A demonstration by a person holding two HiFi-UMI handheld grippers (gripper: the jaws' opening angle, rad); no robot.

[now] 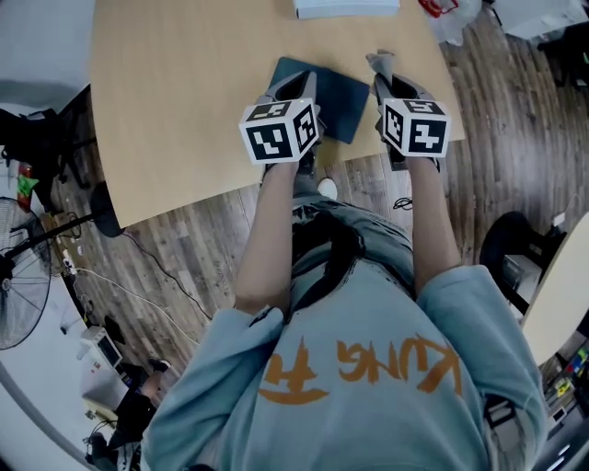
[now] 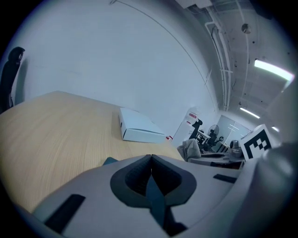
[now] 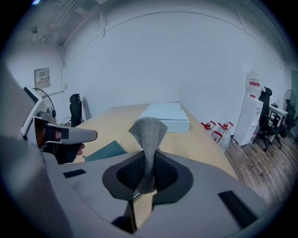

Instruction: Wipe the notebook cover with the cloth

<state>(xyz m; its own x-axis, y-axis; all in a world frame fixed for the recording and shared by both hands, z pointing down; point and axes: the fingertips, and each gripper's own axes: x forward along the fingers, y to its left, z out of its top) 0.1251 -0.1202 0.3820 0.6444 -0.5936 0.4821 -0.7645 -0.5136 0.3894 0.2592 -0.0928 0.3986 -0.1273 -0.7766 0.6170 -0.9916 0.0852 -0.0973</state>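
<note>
A dark teal notebook (image 1: 339,95) lies near the front edge of the wooden table (image 1: 184,101). My left gripper (image 1: 293,87) sits over its near left edge. In the left gripper view that gripper (image 2: 151,159) is shut, with a thin teal strip of the notebook (image 2: 110,161) running between the jaws. My right gripper (image 1: 386,81) hovers at the notebook's right side, shut on a grey knitted cloth (image 3: 148,132) that sticks up out of the jaws. The cloth (image 1: 380,62) also shows in the head view, and the notebook (image 3: 106,151) lies to the right gripper's left.
A flat white box (image 1: 346,7) rests at the table's far edge, seen too as the box (image 2: 138,128) ahead. Red-capped bottles (image 3: 219,130) stand on the floor to the right. A fan (image 1: 18,285) and cables are on the floor at left.
</note>
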